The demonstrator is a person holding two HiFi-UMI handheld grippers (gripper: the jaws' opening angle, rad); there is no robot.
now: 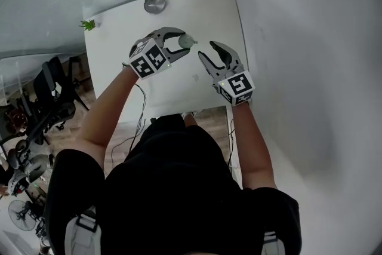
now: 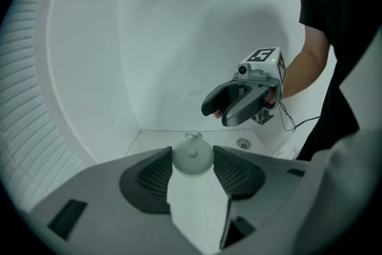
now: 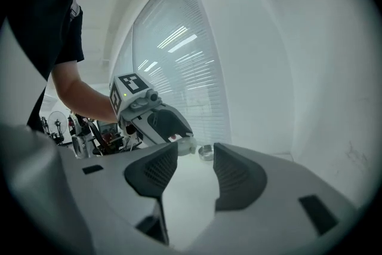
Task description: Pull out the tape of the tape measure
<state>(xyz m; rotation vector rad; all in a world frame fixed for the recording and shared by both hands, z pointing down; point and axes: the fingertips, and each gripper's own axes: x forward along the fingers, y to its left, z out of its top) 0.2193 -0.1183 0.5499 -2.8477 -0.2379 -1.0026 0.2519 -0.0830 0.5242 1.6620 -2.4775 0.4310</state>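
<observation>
A small round pale-green tape measure (image 1: 187, 40) hangs above the white table (image 1: 179, 89), and my left gripper (image 1: 182, 43) is shut on it. In the left gripper view its case (image 2: 192, 157) sits pinched between the two dark pads, with a small tab at its far edge. My right gripper (image 1: 206, 49) hovers just to the right of it, a short gap away, open with nothing between its jaws. From the right gripper view the tape measure (image 3: 186, 144) shows beyond my own fingertips, under the left gripper (image 3: 156, 122). The right gripper (image 2: 225, 111) also appears in the left gripper view.
A round metal cap (image 1: 155, 3) is set in the table's far end, beside a small green plant (image 1: 88, 24). A white wall (image 1: 298, 39) runs along the table's right side. Office chairs (image 1: 51, 92) and floor clutter lie to the left.
</observation>
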